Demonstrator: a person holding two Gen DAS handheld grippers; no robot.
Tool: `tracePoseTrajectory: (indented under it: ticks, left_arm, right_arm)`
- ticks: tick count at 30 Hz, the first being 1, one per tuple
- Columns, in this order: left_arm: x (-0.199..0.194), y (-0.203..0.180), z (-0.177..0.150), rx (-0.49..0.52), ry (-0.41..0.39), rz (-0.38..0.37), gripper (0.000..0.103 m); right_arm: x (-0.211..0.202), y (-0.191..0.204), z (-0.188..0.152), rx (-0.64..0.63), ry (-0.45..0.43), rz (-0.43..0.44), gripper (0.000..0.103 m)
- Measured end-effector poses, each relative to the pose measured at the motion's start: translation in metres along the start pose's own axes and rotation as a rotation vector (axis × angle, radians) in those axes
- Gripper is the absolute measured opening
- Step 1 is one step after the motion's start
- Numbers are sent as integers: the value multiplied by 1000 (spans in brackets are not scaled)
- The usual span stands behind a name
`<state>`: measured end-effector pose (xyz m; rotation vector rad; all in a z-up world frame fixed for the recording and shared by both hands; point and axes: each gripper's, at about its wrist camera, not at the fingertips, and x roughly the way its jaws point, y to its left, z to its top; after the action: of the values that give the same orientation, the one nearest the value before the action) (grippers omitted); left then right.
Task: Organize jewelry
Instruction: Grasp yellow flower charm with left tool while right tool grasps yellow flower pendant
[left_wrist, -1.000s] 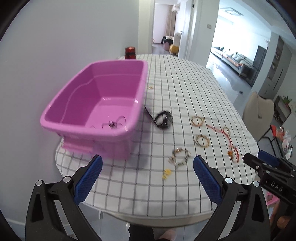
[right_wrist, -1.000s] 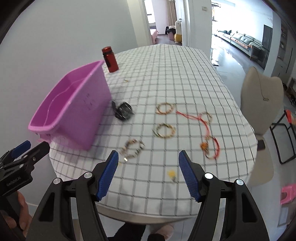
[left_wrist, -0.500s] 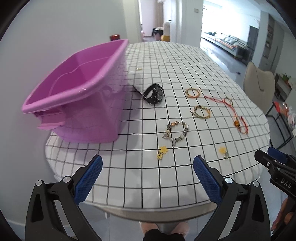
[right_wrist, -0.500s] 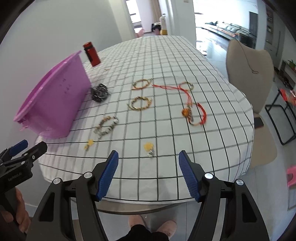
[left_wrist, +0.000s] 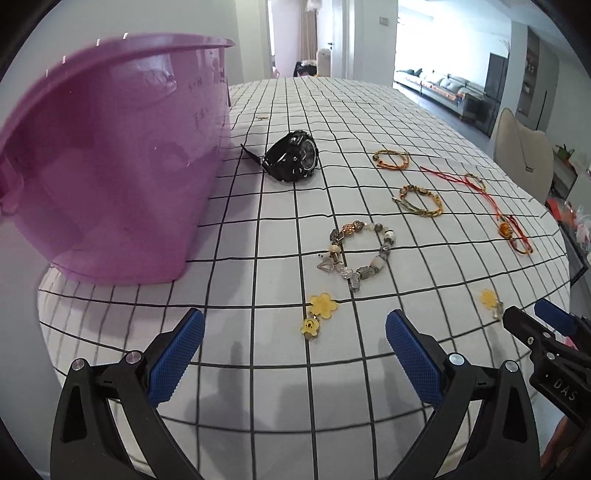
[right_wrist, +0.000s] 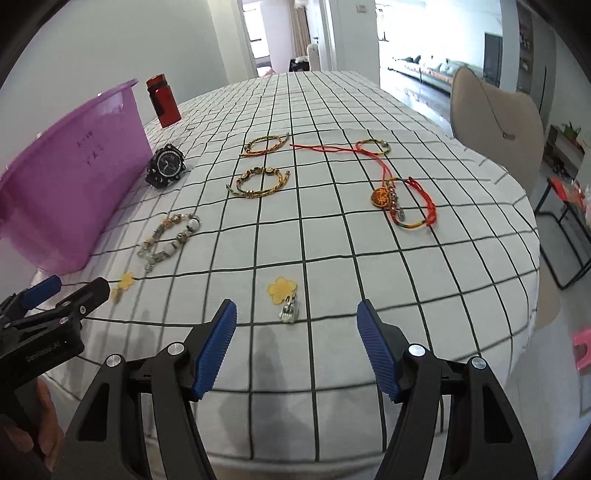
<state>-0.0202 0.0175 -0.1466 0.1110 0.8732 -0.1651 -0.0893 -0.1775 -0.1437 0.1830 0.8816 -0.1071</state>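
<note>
**Jewelry still spread on the desk, nothing picked up yet**

The jewelry lies out on the checked desk (left_wrist: 280, 373), so most of the tidying is left. A black watch (left_wrist: 291, 157) sits just beside the purple tub (left_wrist: 110, 166), which stands at the desk's left edge. A beaded bracelet (left_wrist: 356, 254), two woven bracelets and a red cord bracelet (right_wrist: 402, 201) lie toward the middle and right side. Two yellow flower charms (right_wrist: 282, 291) sit near the front edge. From this low view I cannot tell what is inside the tub. The left hand-held gripper (left_wrist: 293, 350) and right hand-held gripper (right_wrist: 295, 341) are both wide apart, holding nothing.
</note>
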Motion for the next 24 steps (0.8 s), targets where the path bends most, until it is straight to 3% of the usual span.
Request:
tracePoseTrajectory:
  ticks: [16,24]
  left_arm:
    - [21,0,-9,2,-42,28,97]
    - [34,-1,-7,2,17,7,95]
  right_arm:
    - [18,9,-10,-51,-68,-29,65]
    - [20,13,-12,-66,-66,-52,65]
